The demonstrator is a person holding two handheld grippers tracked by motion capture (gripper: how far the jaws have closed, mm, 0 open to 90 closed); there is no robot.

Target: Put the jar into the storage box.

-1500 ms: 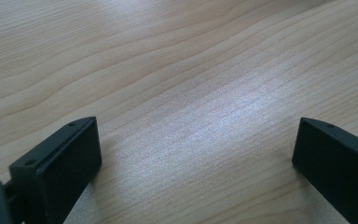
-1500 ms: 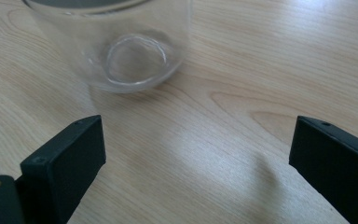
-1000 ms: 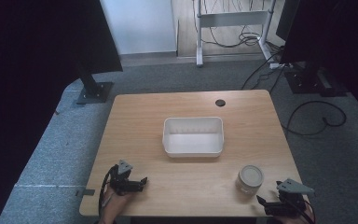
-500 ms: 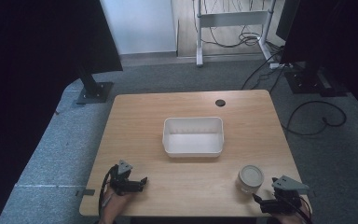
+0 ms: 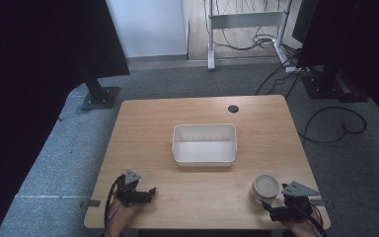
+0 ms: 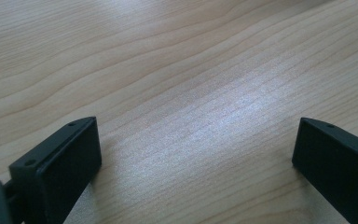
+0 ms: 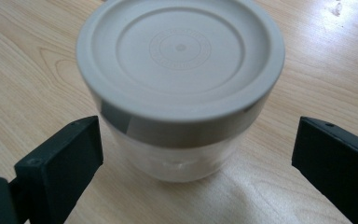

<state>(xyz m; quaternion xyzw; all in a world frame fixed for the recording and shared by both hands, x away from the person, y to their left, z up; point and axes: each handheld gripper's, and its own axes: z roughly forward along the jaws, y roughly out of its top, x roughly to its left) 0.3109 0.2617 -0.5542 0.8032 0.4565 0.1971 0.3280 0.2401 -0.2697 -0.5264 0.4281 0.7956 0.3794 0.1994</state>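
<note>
Your jaws stand wide on both sides, and neither holds anything. In the right gripper view the two black jaws flank a clear jar (image 7: 179,93) with a grey lid (image 7: 179,51), one to each side and both apart from its wall, so the step in hand looks like the approach to a grasp. The jar stands upright near the table's front right corner, just beside your right gripper (image 5: 281,210) in the high view. Next you would likely ease forward until the jar's body, below the lid, sits squarely between the jaws, then close; the wall is round and smooth, so an off-centre squeeze could push it aside or tip it.

Your left gripper (image 5: 145,193) rests low over bare wood near the front left corner, well apart from the jar. A white tray (image 5: 205,157) sits at the middle of the table (image 5: 143,128), empty as far as you can see. Nothing lies between jar and tray.
</note>
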